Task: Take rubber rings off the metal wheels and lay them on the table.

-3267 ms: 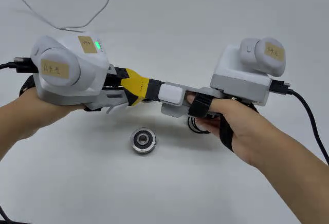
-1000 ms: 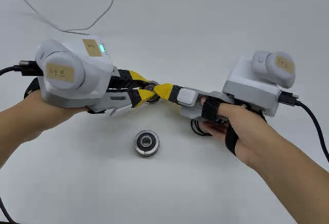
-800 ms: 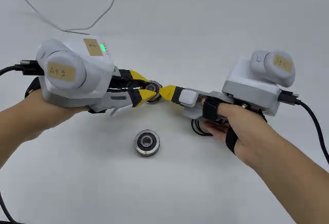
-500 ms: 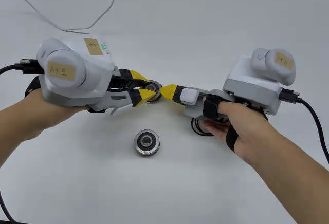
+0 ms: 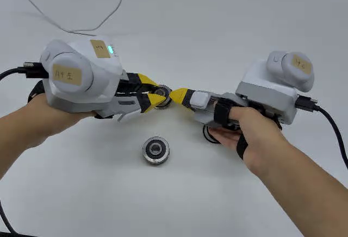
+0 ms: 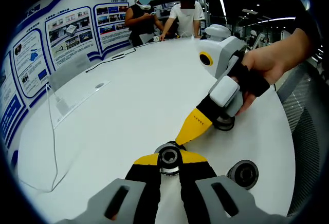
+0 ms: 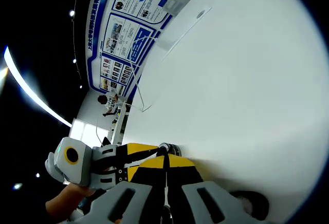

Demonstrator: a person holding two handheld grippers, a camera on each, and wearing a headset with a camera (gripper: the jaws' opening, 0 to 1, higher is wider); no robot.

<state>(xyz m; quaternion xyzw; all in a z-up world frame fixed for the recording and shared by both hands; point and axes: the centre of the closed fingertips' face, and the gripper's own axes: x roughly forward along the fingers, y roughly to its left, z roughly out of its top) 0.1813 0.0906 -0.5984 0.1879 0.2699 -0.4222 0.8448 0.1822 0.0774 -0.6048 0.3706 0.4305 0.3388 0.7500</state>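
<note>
White tabletop (image 5: 228,25), smooth and matte. A thin cable (image 5: 111,10) ran along its far left. Left gripper (image 5: 156,92) was level above the surface, jaws clamped on a wheel (image 5: 163,92) held clear of it. Wheel was a small steel disc with a bright hub and a dark bore. A dark band round its rim was taken for the ring (image 6: 169,145). Second wheel (image 5: 155,150) lay flat on the tabletop below the two tips, same make. Right gripper (image 5: 178,94) pointed in from the right, jaws together in one yellow wedge, tip touching the held wheel's rim. Whether they pinched the rubber, could not tell. Loose rings (image 5: 209,133), thin black loops, lay under the right hand.

Step judged to be peeling the ring. To do it well, the left jaws should grip firmly across the faces and leave the rim free. The right jaws should catch only the rubber lip, stretch it outward and roll it over the edge. A yank might snap it back or twist the wheel loose.
</note>
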